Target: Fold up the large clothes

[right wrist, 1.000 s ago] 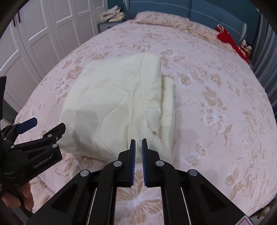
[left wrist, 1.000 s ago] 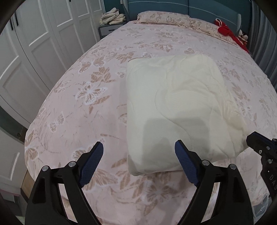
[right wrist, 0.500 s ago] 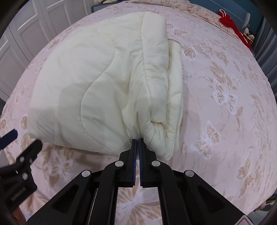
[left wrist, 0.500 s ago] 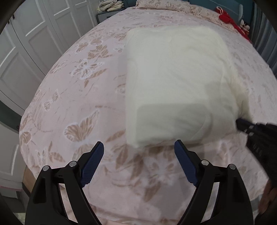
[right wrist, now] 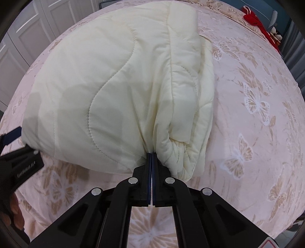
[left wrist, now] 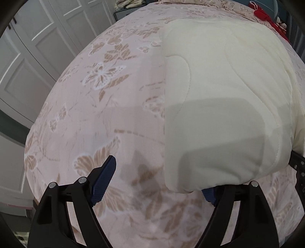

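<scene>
Here, in the left wrist view, a folded cream quilt (left wrist: 225, 99) lies on a pink bedspread (left wrist: 106, 118) printed with tan and white butterflies. The quilt is puffy, with wavy stitched lines and a rounded near corner. The left gripper (left wrist: 160, 179) has its jaws wide apart; the blue ribbed left finger (left wrist: 103, 179) rests over bare bedspread, while the other finger is mostly hidden under the quilt's near corner. White panelled wardrobe doors (left wrist: 34, 57) stand to the left, and something red (left wrist: 261, 13) lies at the far end of the bed.

In the right wrist view, the right gripper (right wrist: 152, 155) has its jaws pressed together on a bunched fold at the quilt's (right wrist: 114, 85) near edge, where the soft padded layers gather into creases. Thicker folded layers hang to the right of the pinch. The bedspread (right wrist: 257, 114) stretches beyond.
</scene>
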Motion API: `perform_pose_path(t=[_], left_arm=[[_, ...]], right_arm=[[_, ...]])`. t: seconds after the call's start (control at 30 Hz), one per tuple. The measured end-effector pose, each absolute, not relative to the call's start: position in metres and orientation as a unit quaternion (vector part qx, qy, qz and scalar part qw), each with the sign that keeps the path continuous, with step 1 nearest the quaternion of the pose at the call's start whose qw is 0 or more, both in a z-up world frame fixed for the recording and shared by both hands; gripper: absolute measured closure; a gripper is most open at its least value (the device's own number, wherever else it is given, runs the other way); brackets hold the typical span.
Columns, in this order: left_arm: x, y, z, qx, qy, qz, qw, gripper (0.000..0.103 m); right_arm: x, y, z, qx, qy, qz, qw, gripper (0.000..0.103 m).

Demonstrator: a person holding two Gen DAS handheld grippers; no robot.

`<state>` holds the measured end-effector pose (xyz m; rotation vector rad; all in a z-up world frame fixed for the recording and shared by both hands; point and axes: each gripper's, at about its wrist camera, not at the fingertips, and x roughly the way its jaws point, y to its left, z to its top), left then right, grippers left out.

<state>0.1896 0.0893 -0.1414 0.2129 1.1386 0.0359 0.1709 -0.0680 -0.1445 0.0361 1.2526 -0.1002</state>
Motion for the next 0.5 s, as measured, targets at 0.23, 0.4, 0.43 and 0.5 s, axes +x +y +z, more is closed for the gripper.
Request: perform_pose_path(t=[0.23, 0.4, 0.43, 0.5], left_arm=[[0.219, 0.082, -0.144, 0.126, 0.528, 0.025, 0.839, 0.025], [0.218, 0.079, -0.144, 0.135, 0.524, 0.026, 0.841, 0.026], [0.217, 0.079, -0.144, 0.135, 0.524, 0.025, 0.841, 0.027], [0.212, 0.078, -0.141, 0.132, 0.527, 0.021, 0.84, 0.031]], right_arm=[[0.184, -0.065, -0.153, 0.033, 0.588, -0.046, 0.807, 0.103], [0.189, -0.066, -0.159, 0.035, 0.589, -0.046, 0.806, 0.103], [0.19, -0.067, -0.159, 0.035, 0.589, -0.045, 0.806, 0.103], [0.189, -0.068, -0.16, 0.034, 0.587, -0.042, 0.808, 0.103]])
